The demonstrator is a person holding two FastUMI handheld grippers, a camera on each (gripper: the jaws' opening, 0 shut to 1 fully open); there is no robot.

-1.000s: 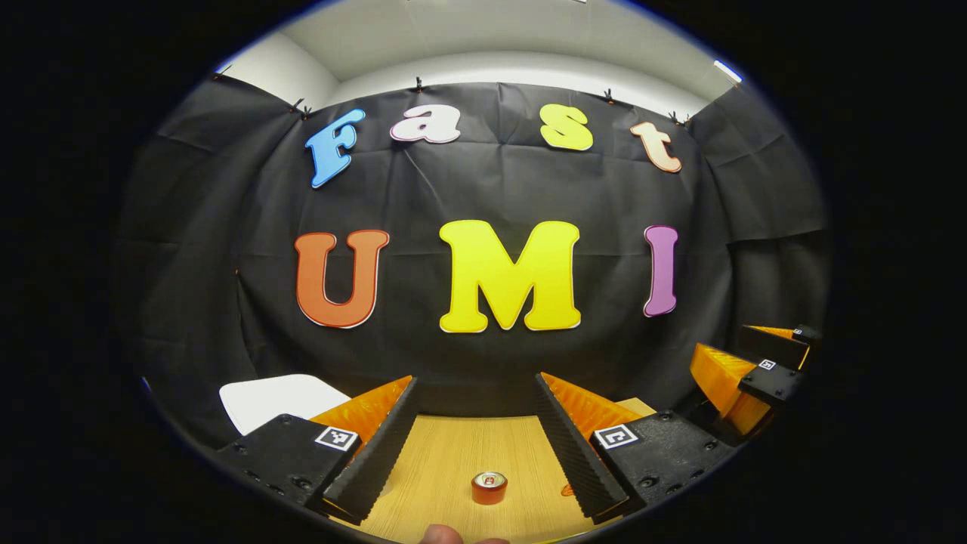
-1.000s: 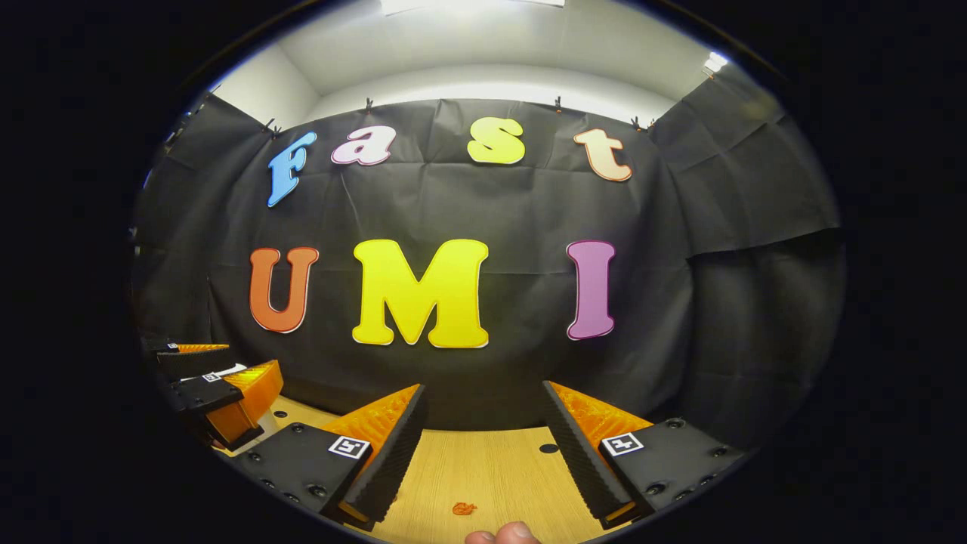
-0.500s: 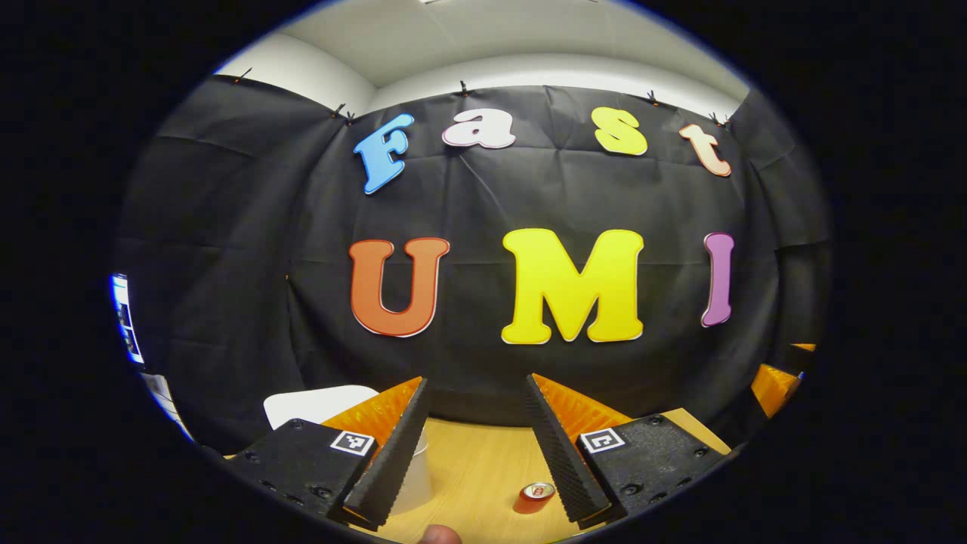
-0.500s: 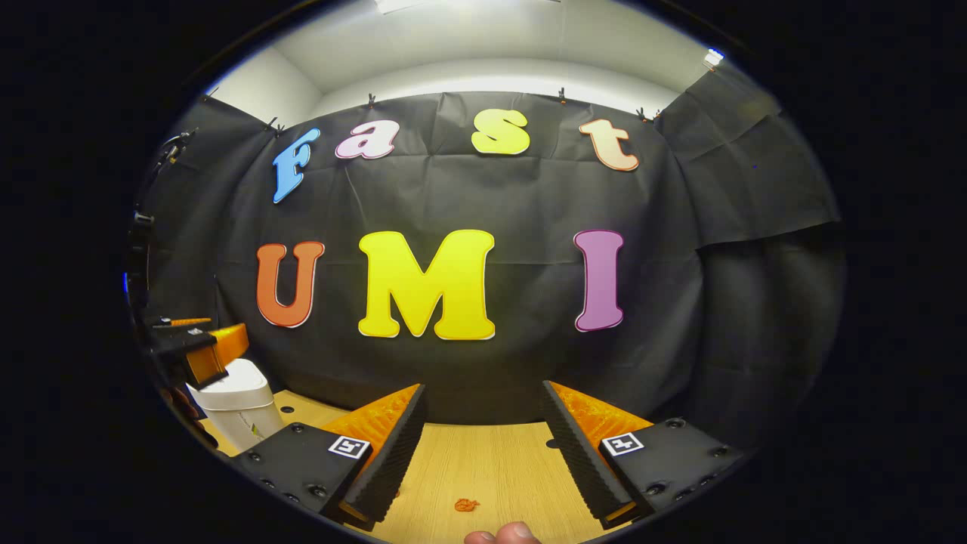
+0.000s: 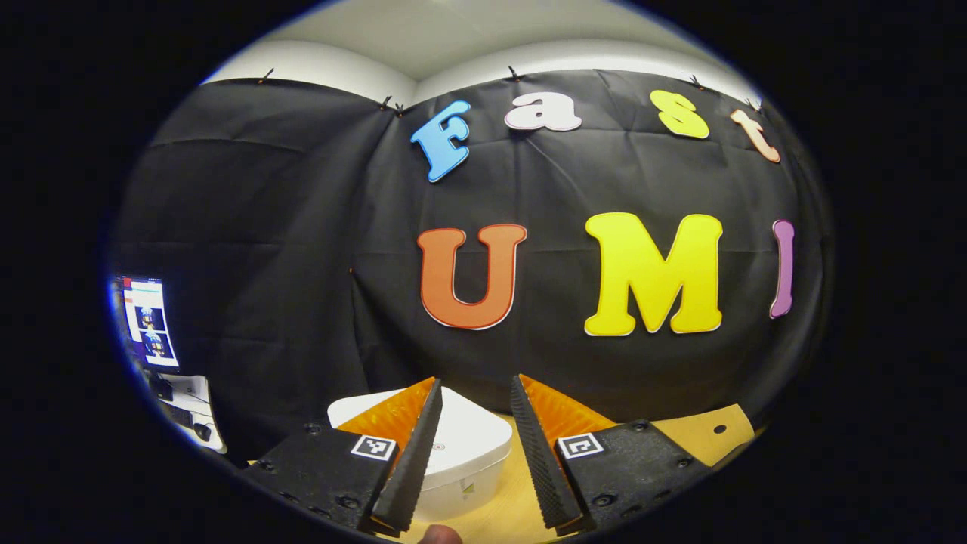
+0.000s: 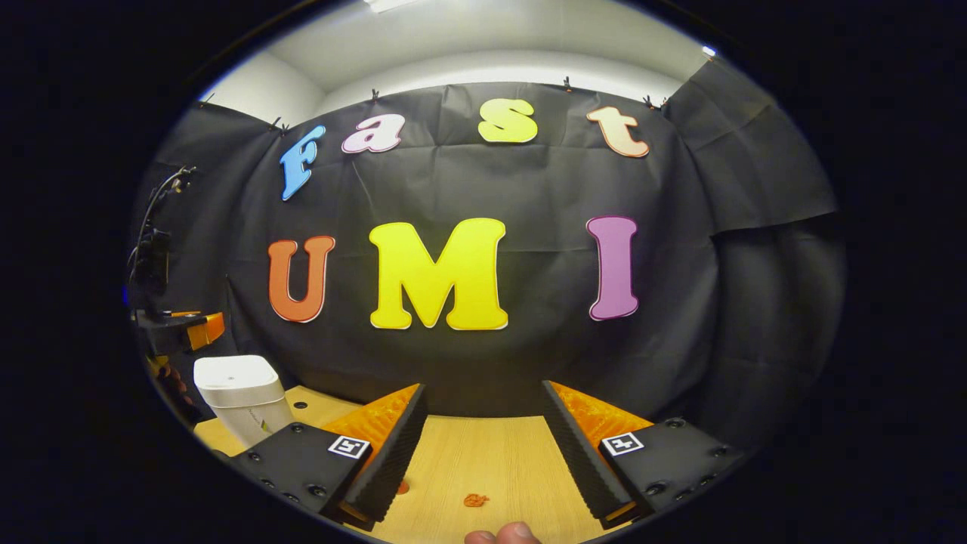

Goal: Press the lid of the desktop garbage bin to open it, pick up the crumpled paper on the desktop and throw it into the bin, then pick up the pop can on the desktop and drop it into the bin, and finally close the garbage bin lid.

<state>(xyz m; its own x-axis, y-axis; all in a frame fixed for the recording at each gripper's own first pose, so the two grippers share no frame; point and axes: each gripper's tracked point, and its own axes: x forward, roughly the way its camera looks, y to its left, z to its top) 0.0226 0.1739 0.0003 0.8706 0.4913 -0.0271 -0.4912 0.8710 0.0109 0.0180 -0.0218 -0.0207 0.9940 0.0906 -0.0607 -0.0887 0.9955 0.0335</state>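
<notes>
Garbage bin, white with its lid down, sits on the wooden desktop right past the left gripper, whose fingers hang apart holding nothing, while the right gripper hovers wide open over a small orange scrap, empty too.

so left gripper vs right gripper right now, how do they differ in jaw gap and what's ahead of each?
Left gripper has the narrower jaw gap; right gripper is spread wider. Left gripper points over the white bin with its lid closed; right gripper faces the bare wooden desktop, with the small crumpled paper lying ahead, apart from its fingers. Both are open, holding nothing.
</notes>
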